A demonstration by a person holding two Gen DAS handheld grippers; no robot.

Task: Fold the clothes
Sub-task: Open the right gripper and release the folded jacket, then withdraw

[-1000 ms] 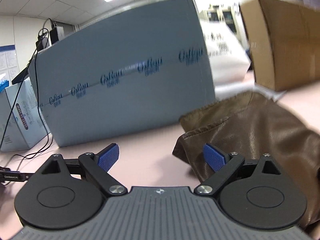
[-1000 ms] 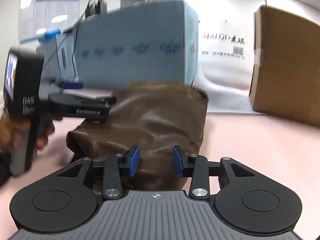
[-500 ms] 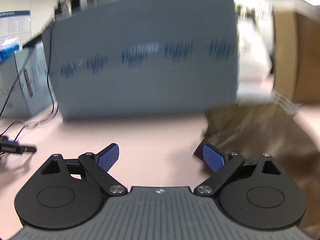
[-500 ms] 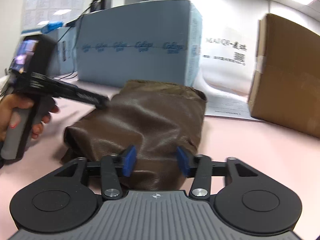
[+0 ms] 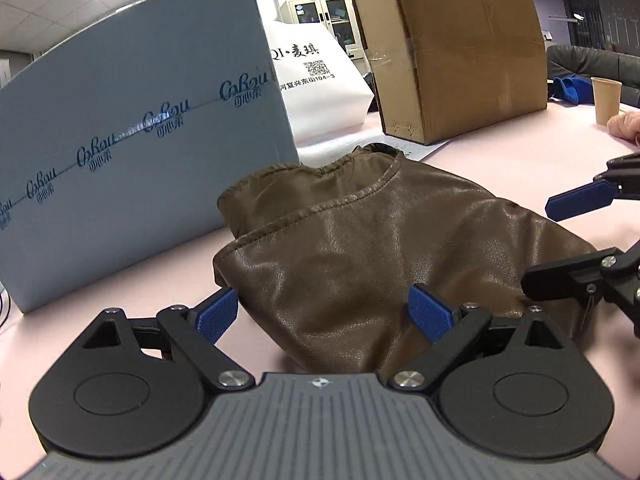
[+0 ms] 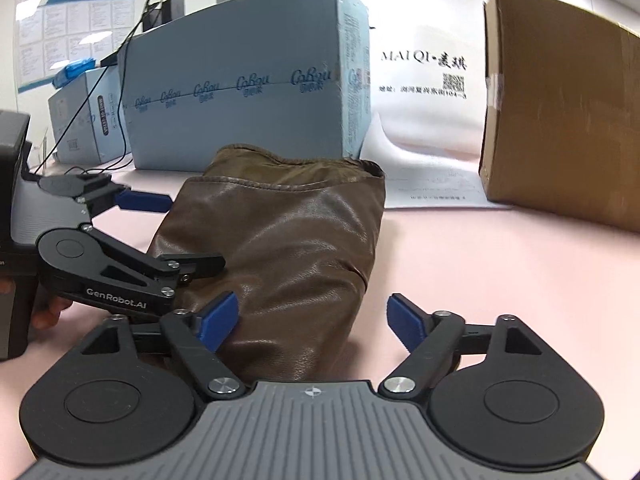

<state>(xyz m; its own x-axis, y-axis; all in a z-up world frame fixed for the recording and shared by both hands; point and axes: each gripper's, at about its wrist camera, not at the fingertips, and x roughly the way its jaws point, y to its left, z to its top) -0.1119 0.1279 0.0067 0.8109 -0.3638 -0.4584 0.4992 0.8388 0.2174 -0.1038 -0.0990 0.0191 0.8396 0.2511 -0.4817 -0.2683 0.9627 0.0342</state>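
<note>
A brown leather garment (image 5: 380, 248) (image 6: 280, 240) lies folded in a thick bundle on the pink table (image 5: 500, 160) (image 6: 480, 260). My left gripper (image 5: 324, 314) (image 6: 176, 232) is open at the bundle's near left end. One blue pad sits by the garment's left edge and the other hovers over the leather. My right gripper (image 6: 312, 320) (image 5: 568, 240) stands at the near right end with its jaws opening. Its left pad is over the leather and its right pad over bare table. Neither gripper presses on the garment.
A long grey-blue box (image 5: 140, 120) (image 6: 240, 92) stands just behind the garment. A white bag (image 5: 320, 76) (image 6: 424, 100) and a big cardboard box (image 5: 452, 48) (image 6: 560, 112) are at the back right. A paper cup (image 5: 606, 100) and someone's hand (image 5: 624, 124) are far right, a small box (image 6: 84, 120) with cables far left.
The right gripper's jaws have spread from nearly closed to wide. The left gripper swung away to the left, then back over the garment's near left end, staying open.
</note>
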